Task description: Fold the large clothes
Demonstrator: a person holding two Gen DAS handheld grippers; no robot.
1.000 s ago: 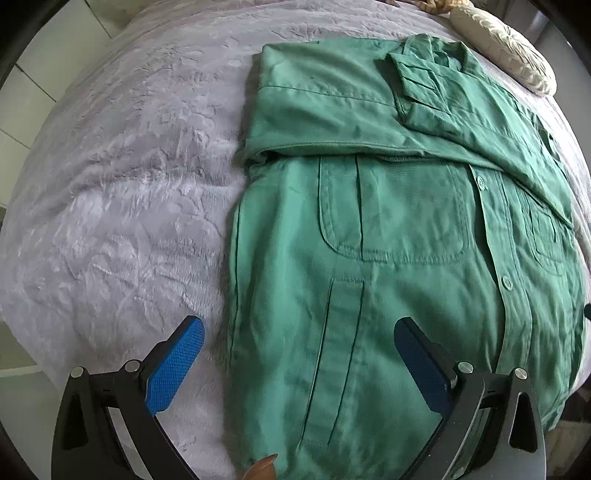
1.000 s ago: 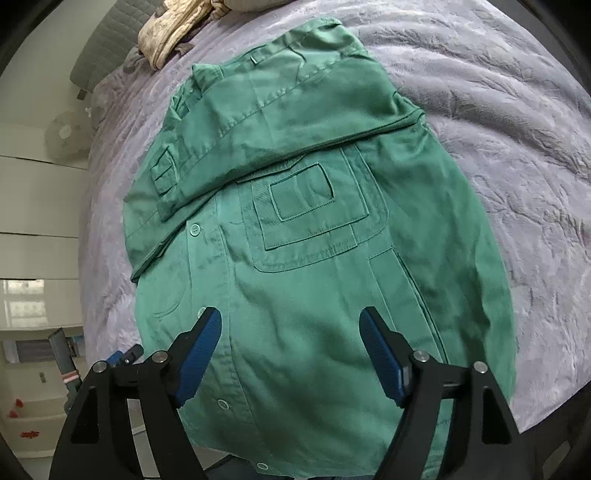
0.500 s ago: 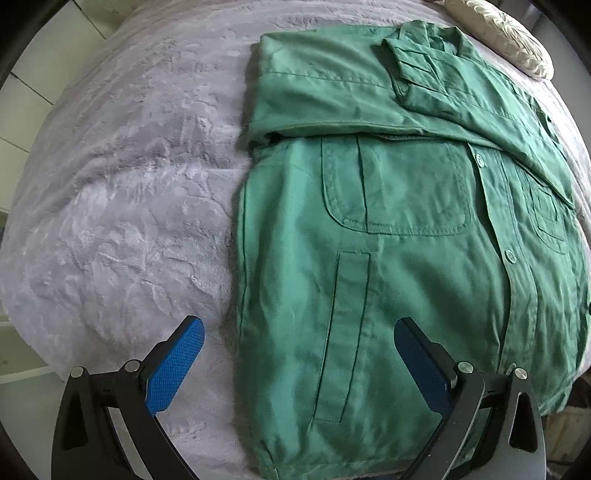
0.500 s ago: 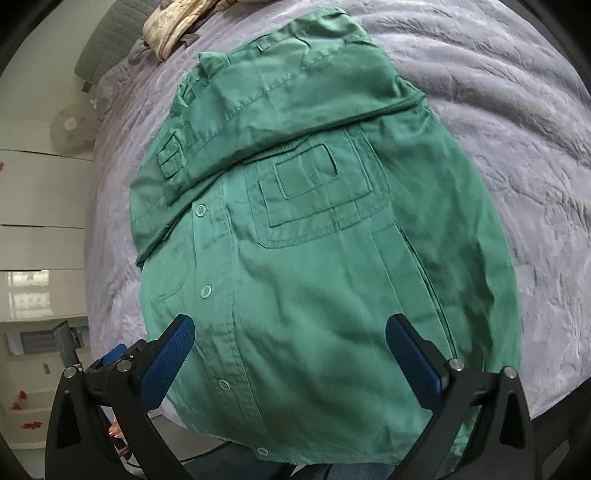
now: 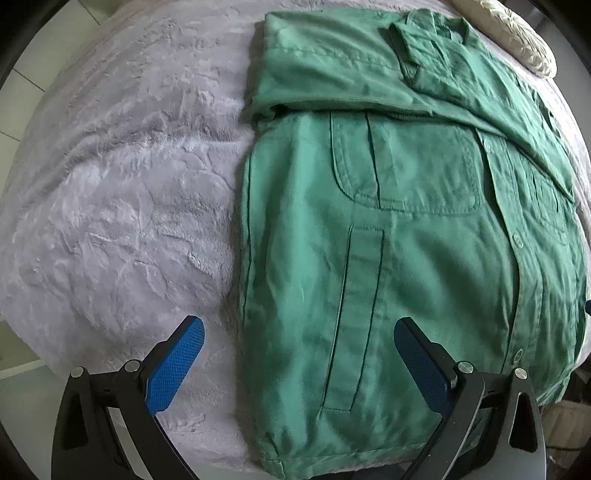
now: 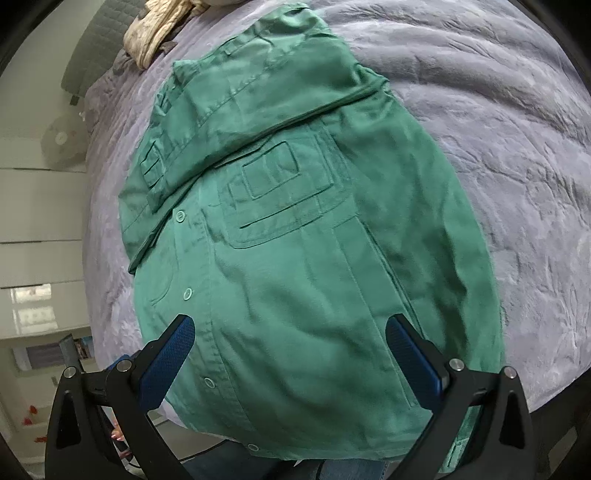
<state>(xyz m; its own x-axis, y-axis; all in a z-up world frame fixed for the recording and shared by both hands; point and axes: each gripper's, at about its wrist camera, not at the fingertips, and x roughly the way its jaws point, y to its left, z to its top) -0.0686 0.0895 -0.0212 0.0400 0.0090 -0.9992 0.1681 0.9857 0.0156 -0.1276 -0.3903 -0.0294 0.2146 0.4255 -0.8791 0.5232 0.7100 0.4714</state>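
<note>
A large green button-up jacket (image 5: 406, 229) lies flat on the lilac bedspread (image 5: 122, 192), sleeves folded across its upper part; it also shows in the right wrist view (image 6: 303, 266). Its hem is at the near bed edge. My left gripper (image 5: 299, 358) is open and empty, hovering above the hem at the jacket's left side edge, with its left finger over the bedspread. My right gripper (image 6: 291, 354) is open and empty, above the hem at the button placket side.
A cream cushion (image 5: 517, 40) lies at the far right of the bed. A beige cloth (image 6: 155, 33) is bunched at the bed's head. A fan (image 6: 62, 144) and white drawers (image 6: 37, 229) stand left of the bed. Bedspread (image 6: 517, 147) extends right of the jacket.
The right gripper opened wider from about half open. Both grippers drew back a little, showing more of the jacket hem.
</note>
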